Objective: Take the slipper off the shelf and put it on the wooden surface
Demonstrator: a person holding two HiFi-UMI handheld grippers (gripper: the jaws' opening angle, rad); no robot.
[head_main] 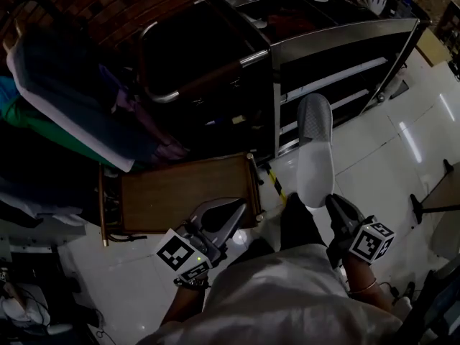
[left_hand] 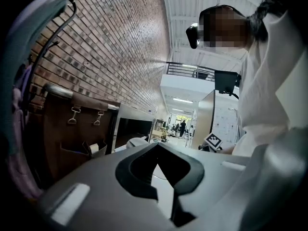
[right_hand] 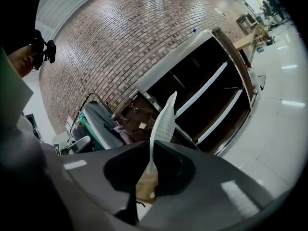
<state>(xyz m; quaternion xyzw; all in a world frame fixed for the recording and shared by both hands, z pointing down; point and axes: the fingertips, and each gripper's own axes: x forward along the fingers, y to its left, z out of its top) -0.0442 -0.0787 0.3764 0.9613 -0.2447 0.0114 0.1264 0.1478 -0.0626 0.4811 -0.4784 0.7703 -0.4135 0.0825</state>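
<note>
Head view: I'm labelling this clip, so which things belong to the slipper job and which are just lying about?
Job: slipper, clamped in the right gripper; shelf; wooden surface.
Lying about: hanging clothes; black floor stand. The left gripper holds nothing.

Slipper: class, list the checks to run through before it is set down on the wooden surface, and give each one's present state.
1. Slipper pinched firmly in the right tool: ok.
2. Slipper clear of the shelf: ok.
3. Wooden surface has bare room for it: ok.
4. Slipper above the wooden surface: not ok, it hangs over the floor beside it.
5. Left tool empty, tips together: ok.
</note>
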